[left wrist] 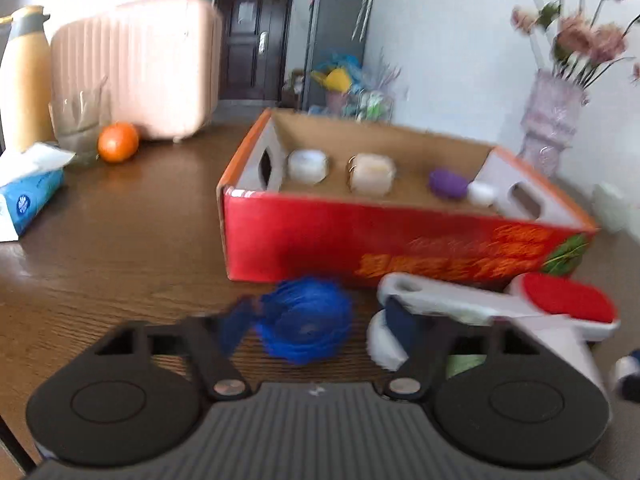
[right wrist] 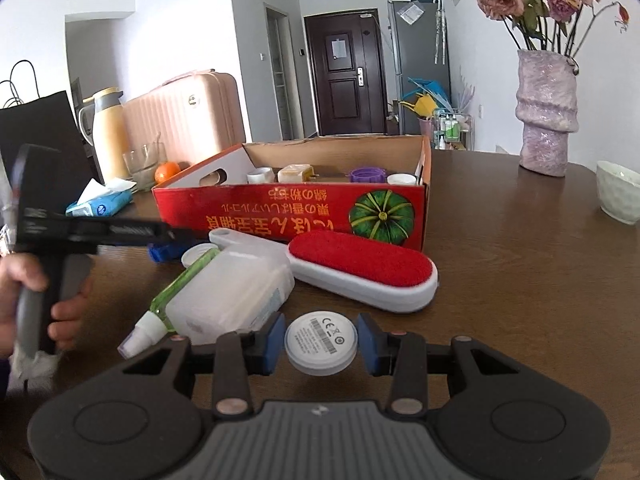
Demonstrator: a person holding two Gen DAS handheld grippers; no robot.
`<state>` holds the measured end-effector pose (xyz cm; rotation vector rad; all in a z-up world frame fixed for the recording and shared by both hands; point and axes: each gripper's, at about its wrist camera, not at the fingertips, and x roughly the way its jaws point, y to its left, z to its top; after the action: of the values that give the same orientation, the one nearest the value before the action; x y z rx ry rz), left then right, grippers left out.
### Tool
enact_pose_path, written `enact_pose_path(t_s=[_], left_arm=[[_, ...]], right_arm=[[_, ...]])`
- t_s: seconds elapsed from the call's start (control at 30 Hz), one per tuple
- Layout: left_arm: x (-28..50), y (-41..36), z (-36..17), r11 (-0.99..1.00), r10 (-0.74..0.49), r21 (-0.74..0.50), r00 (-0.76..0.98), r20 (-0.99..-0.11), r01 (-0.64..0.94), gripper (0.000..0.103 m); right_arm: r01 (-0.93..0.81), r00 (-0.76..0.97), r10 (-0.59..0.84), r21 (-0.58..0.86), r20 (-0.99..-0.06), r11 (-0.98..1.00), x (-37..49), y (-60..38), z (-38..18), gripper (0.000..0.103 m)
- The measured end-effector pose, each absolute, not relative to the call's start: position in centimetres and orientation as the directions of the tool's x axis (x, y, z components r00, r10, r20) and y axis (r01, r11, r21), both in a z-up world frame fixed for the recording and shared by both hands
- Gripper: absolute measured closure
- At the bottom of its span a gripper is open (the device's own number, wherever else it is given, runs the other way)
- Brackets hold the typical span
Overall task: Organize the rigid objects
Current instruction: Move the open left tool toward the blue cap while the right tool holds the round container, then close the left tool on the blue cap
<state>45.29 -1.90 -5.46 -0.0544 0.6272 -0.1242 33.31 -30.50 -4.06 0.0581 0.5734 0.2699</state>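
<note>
The right gripper point(right wrist: 321, 345), its blue pads apart either side of a white disc point(right wrist: 321, 344) at lower centre, lines up a pickup, while the left gripper point(left wrist: 316, 332), also apart, nears blue twine point(left wrist: 306, 326) below the red box point(right wrist: 292, 212), presumably their destination.

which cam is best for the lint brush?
Right wrist: the lint brush is sharp and whole, red pad up, lying in front of the red box. Left wrist shows it motion-blurred at the lower right, partly hidden behind the white bottle.
</note>
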Motion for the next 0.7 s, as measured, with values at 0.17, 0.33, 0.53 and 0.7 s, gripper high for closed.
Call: enact_pose_path(t_s=[0.17, 0.33, 0.53, 0.7], left_arm=[[45.4, -0.4, -5.8, 0.982, -0.169, -0.172, 0.794, -0.584, 0.082, 0.049], [41.5, -0.3, -4.5, 0.990, -0.127, -0.123, 0.847, -0.516, 0.073, 0.049], [33.5, 0.2, -1.8, 0.993, -0.095, -0.109, 0.908, -0.408, 0.055, 0.049], [28.3, 0.1, -0.4, 0.993, -0.100, -0.099, 0.927, -0.362, 0.069, 0.049]], right_arm=[[-0.270, 0.807, 0.294, 0.123, -0.512, 0.955, 34.0, -29.9, -3.4, 0.064], [-0.306, 0.812, 0.319, 0.110, -0.488, 0.946, 33.4, -28.8, -2.2, 0.064], [-0.304, 0.829, 0.314, 0.100, -0.463, 0.948, 30.6, -28.3, -0.8, 0.064], [-0.317, 0.841, 0.324, 0.090, -0.433, 0.944, 27.2, -27.4, 0.1, 0.064]])
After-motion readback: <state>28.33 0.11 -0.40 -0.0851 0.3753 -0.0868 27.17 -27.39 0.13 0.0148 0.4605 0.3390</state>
